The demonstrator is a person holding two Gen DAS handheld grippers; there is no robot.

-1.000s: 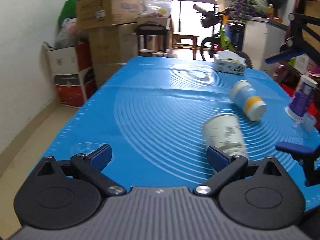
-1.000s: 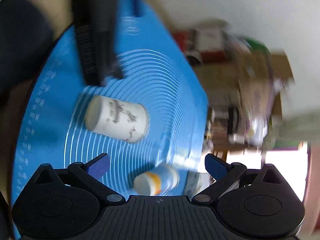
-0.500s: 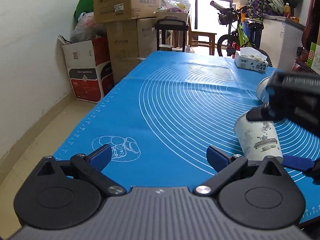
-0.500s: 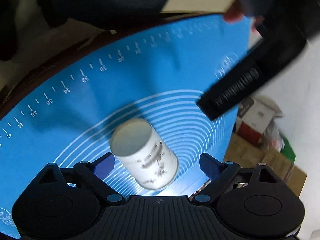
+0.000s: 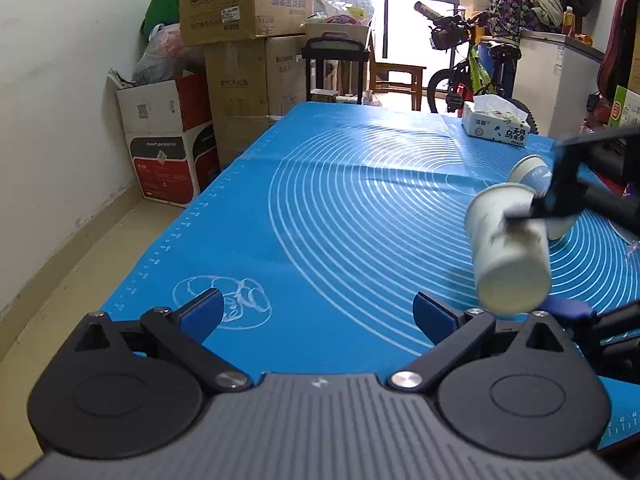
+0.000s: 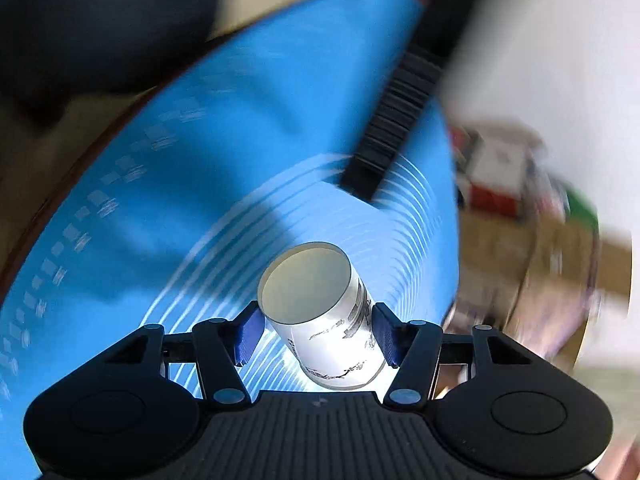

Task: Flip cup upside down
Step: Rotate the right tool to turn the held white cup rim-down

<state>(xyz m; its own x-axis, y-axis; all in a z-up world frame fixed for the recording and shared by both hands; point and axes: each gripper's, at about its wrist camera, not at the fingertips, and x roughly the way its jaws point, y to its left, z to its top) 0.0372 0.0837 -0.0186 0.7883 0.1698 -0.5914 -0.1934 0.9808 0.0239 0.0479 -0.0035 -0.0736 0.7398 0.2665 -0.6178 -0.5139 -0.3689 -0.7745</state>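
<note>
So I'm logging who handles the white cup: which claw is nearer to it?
Right. The right claw has its fingers on both sides of the white cup, gripping it. The left claw is open over the blue mat, with the cup off to its right.

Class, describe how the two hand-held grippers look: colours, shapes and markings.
Both the left hand-held gripper and the right hand-held gripper have black linkage arms with silver pivot screws, round black discs, a ribbed grey-black body with a small logo, and blue finger pads.

One white printed paper cup (image 5: pixel 506 246); one blue-and-white cylindrical bottle (image 5: pixel 530 172); one tissue box (image 5: pixel 496 128); one blue ringed silicone mat (image 5: pixel 320 216).
</note>
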